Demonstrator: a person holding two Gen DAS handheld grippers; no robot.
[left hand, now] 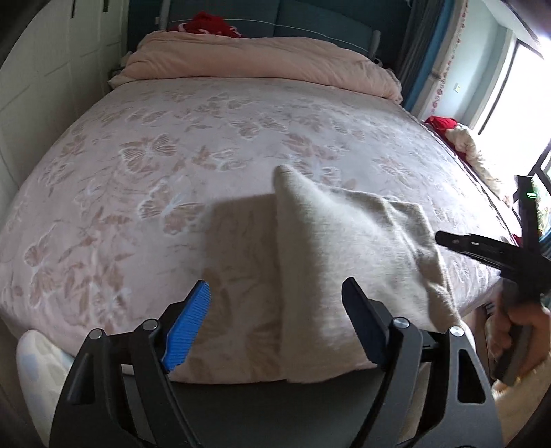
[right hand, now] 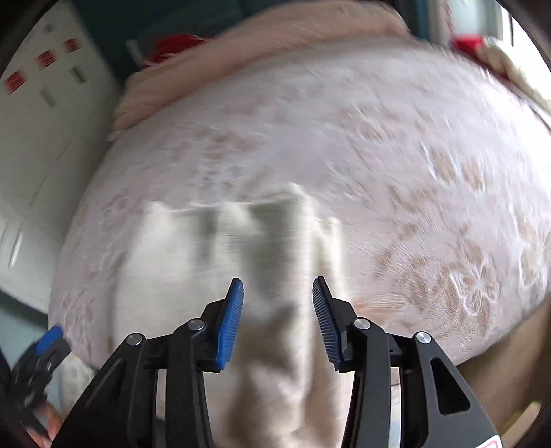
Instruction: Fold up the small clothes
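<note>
A small beige-white garment (left hand: 347, 262) lies on the pink floral bed (left hand: 172, 165) near its front edge, with one part raised into a peak. My left gripper (left hand: 275, 320) is open above the bed's front edge, at the garment's near left side, holding nothing. My right gripper (right hand: 277, 317) is open over the garment (right hand: 220, 262), which is motion-blurred in the right wrist view. The right gripper also shows in the left wrist view (left hand: 489, 248) to the right of the garment, held in a hand.
A rolled pink duvet (left hand: 261, 62) lies across the head of the bed with a red item (left hand: 206, 26) behind it. White wardrobe doors (left hand: 44, 86) stand on the left. A window (left hand: 527, 89) and more bedding (left hand: 471, 148) are on the right.
</note>
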